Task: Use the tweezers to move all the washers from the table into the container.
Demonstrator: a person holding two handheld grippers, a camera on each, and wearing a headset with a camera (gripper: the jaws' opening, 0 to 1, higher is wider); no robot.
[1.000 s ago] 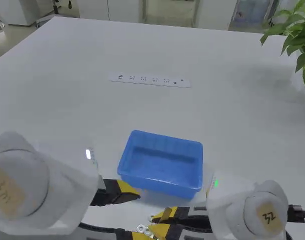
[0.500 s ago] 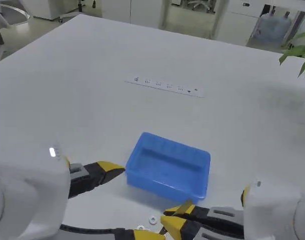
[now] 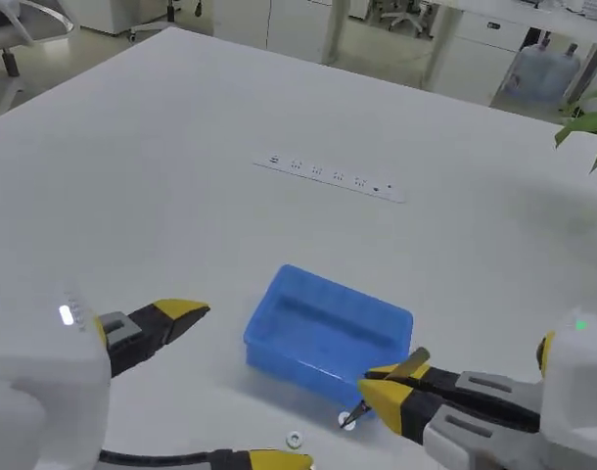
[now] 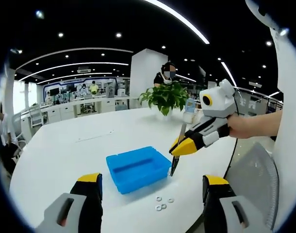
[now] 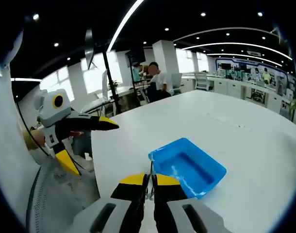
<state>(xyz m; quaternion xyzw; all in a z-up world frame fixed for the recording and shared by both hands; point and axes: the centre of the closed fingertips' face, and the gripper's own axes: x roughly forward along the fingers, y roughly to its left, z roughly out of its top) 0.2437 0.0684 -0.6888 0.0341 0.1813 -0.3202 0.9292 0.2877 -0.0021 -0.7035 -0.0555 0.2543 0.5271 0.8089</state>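
The blue container [image 3: 328, 328] stands empty on the white table. My right gripper [image 3: 375, 385] is shut on the tweezers [image 3: 357, 409] just in front of the container's near right corner. Their tip points down at the table, where a small ring [image 3: 347, 420] shows; whether it is pinched I cannot tell. A washer [image 3: 295, 440] lies on the table nearby. My left gripper [image 3: 228, 385] stands open with nothing in it, left of the container. In the left gripper view, three washers [image 4: 162, 204] lie before the container [image 4: 138, 167], with the tweezers [image 4: 175, 158] above.
A white power strip [image 3: 330, 178] lies flat on the table beyond the container. Plant leaves [image 3: 594, 122] reach in at the far right. A black cable [image 3: 152, 456] runs along the near edge. People stand in the background [image 5: 157, 80] of the office.
The right gripper has gone right and up with the tweezers, closer to the container's front. The left gripper has drawn away to the left. The head camera has shifted too.
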